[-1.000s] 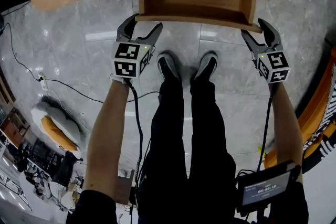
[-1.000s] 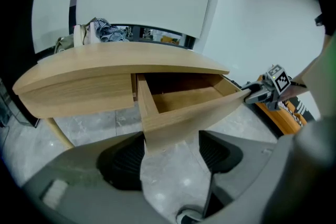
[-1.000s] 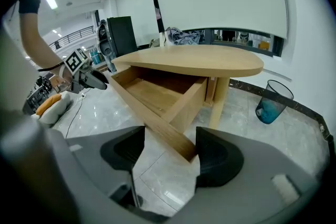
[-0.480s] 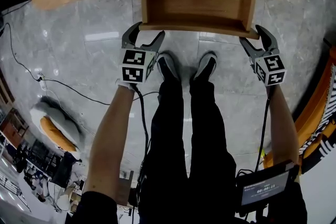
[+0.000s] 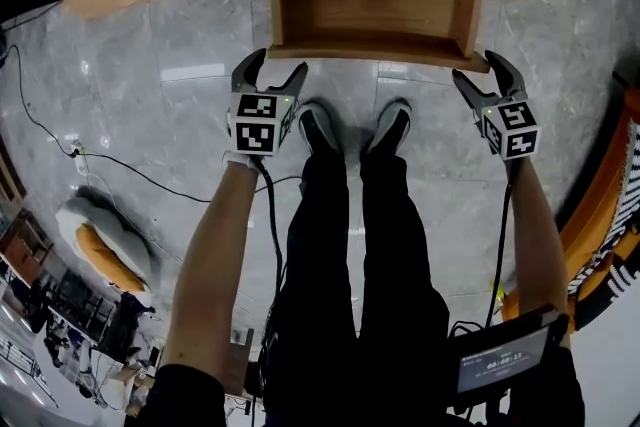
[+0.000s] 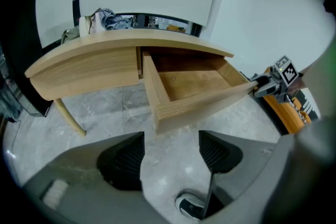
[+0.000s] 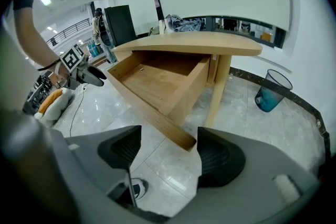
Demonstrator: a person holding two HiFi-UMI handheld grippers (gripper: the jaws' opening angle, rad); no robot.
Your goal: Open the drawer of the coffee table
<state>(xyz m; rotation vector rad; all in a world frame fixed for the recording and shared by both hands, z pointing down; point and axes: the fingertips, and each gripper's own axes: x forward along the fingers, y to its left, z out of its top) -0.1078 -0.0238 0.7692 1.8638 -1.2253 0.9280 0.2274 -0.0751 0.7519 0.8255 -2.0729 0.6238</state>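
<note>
pulled-out drawer (image 5: 375,10) just ahead of both grippers; left gripper (image 5: 280,62) gapes empty; right gripper (image 5: 477,67) has just widened its jaws, empty too.

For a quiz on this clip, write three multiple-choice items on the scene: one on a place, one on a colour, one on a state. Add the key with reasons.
1. Where is the waste bin?
A. On the tabletop
B. On the floor, near the table leg
C. Inside the drawer

2. What colour is the waste bin?
A. Red
B. Yellow
C. Blue-green

3. In what state is the drawer?
A. Pulled out
B. Fully shut
C. Taken out and lying on the floor

Key:
1 B: the right gripper view shows it standing on the floor to the right of the leg.
2 C: its sides show blue-green there.
3 A: the head view looks into its bare inside, which juts out from under the tabletop.
</note>
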